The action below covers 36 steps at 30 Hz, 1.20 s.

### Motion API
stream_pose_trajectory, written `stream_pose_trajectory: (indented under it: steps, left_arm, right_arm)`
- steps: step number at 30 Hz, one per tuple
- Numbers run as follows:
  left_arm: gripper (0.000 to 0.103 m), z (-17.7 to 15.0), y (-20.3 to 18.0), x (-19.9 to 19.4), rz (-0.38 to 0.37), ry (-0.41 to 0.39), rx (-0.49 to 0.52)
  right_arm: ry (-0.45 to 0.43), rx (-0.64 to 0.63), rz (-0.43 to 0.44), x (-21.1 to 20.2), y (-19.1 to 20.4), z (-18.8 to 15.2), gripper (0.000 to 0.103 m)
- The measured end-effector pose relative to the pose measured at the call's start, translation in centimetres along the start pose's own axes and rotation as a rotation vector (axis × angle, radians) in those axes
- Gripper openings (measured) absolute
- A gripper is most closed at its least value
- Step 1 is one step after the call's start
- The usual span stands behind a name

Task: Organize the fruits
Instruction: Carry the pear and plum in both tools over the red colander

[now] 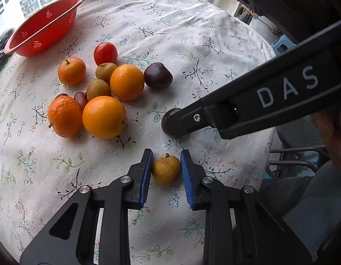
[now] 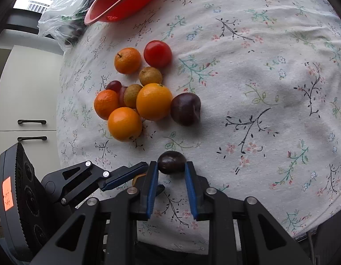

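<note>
While left gripper (image 1: 166, 169) clamps brown fruit (image 1: 166, 169), seemingly touching, right gripper (image 2: 171, 169) pinches dark plum (image 2: 171, 162); fruit pile (image 1: 99, 92) at 10 o'clock.

Left gripper (image 1: 166, 162) and right gripper (image 2: 171, 166) each clamped, angled steeply downward.

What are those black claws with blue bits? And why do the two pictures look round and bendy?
They are pinching tools a person holds, one per hand, each carrying a wide-eyed camera, so each picture looks along its own claw. The left gripper pinches a small brownish fruit. The right gripper squeezes a dark plum. On the flowery tablecloth lie oranges, a red tomato, more small brown fruits, another plum and a red colander.
</note>
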<state>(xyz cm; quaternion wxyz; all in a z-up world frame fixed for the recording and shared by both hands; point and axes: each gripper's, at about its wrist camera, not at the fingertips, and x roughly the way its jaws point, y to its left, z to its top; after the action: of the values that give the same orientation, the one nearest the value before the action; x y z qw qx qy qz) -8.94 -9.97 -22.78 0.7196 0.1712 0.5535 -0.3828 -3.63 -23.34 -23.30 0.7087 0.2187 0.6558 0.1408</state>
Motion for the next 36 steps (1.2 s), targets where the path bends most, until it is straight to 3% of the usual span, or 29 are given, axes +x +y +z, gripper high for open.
stream_pose_trajectory:
  steps: [19,29,36]
  left_arm:
    - [0.024,-1.4,2.8,-1.5,-0.025,-0.021,-0.093]
    - [0.024,-1.9,7.1,-4.8,0.033,-0.083,-0.239]
    - [0.024,0.9,12.5,-9.0,0.112,-0.181,-0.367]
  right_arm:
    - [-0.003,-0.007,-0.008,-0.3,-0.6,-0.1,0.027]
    - [-0.019,0.002,-0.023,-2.4,-2.0,0.7,0.027]
    - [-0.107,0.016,-0.054,-6.3,-3.7,4.7,0.027]
